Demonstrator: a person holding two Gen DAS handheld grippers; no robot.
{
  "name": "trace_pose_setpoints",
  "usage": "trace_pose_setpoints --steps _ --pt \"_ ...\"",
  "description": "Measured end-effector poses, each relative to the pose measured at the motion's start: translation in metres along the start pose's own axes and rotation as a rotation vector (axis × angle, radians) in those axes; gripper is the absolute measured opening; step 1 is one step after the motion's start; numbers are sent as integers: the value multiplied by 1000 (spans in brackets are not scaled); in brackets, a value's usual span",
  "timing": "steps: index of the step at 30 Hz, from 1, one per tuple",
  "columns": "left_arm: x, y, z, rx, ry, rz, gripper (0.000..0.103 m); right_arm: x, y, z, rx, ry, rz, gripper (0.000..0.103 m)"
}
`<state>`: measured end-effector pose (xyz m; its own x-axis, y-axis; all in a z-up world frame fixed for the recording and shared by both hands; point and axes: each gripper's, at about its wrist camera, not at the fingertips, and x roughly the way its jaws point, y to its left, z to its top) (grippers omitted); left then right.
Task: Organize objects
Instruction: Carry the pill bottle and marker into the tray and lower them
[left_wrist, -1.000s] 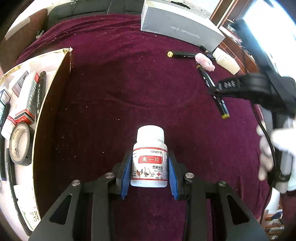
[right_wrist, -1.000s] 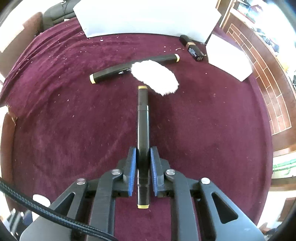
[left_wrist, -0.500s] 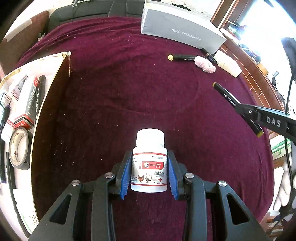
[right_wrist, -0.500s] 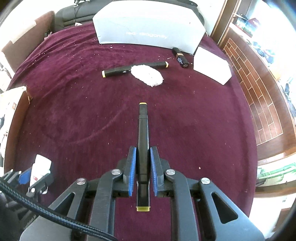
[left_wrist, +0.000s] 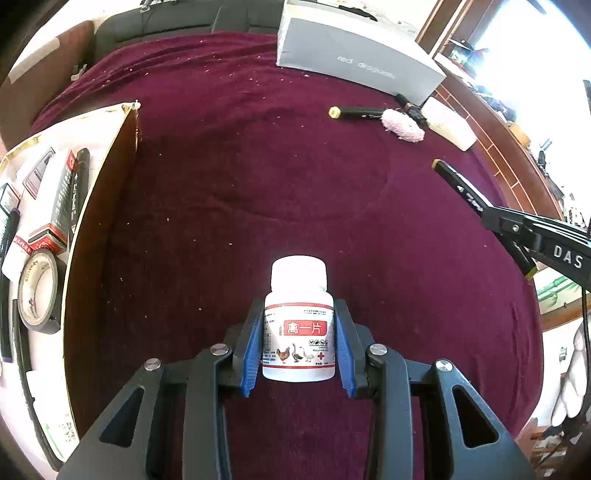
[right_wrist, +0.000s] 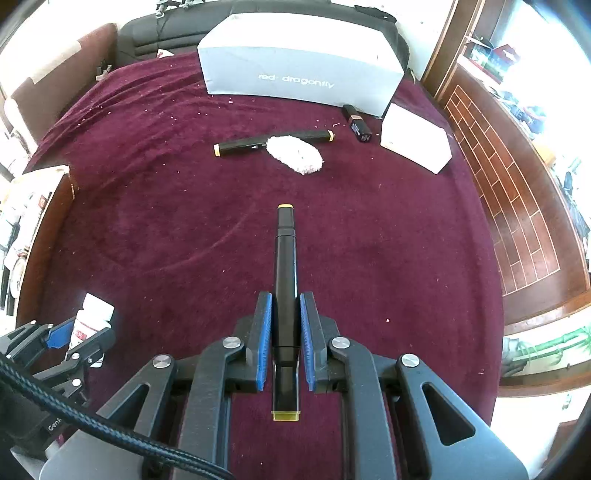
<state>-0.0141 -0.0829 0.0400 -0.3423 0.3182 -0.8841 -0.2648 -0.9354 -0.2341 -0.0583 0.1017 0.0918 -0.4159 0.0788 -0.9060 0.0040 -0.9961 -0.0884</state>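
My left gripper (left_wrist: 299, 325) is shut on a white pill bottle (left_wrist: 299, 321) with a red label, held upright above the maroon cloth. The bottle also shows in the right wrist view (right_wrist: 90, 317). My right gripper (right_wrist: 286, 314) is shut on a black marker (right_wrist: 285, 273) with yellow ends, pointing forward above the cloth. That marker also shows at the right of the left wrist view (left_wrist: 461, 188). An open cardboard box (left_wrist: 92, 229) at the left holds a tape roll (left_wrist: 38, 291), a red-black carton (left_wrist: 61, 203) and pens.
On the far cloth lie another black marker (right_wrist: 255, 142), a white fluffy pad (right_wrist: 295, 153), a small dark tube (right_wrist: 356, 122) and a white block (right_wrist: 415, 142). A grey shoebox (right_wrist: 299, 62) stands at the back. The table's right edge drops to a wooden floor (right_wrist: 517, 206).
My right gripper has lifted the marker and drawn back from the fluffy pad toward me. My left gripper has kept the bottle and pulled back slightly.
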Motion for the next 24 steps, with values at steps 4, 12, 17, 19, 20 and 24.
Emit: trace_pose_setpoints --steps 4,12,17,19,20,24 --pt "-8 -7 -2 11 -10 -23 30 -2 -1 -3 3 2 8 12" --pt "-31 -16 -5 3 -29 -86 30 -9 3 -9 -5 -2 23 12" --pt "-49 -18 -9 3 -48 -112 30 -14 10 -11 -16 -7 36 12" --pt "-56 -16 -11 -3 -54 -121 30 -17 14 -12 -22 -10 42 12" --pt "-60 -14 -12 -8 -58 -126 31 -19 17 -12 -27 -13 44 12" --pt "-75 -4 -16 -33 -73 -137 31 -27 29 -12 -47 -24 58 13"
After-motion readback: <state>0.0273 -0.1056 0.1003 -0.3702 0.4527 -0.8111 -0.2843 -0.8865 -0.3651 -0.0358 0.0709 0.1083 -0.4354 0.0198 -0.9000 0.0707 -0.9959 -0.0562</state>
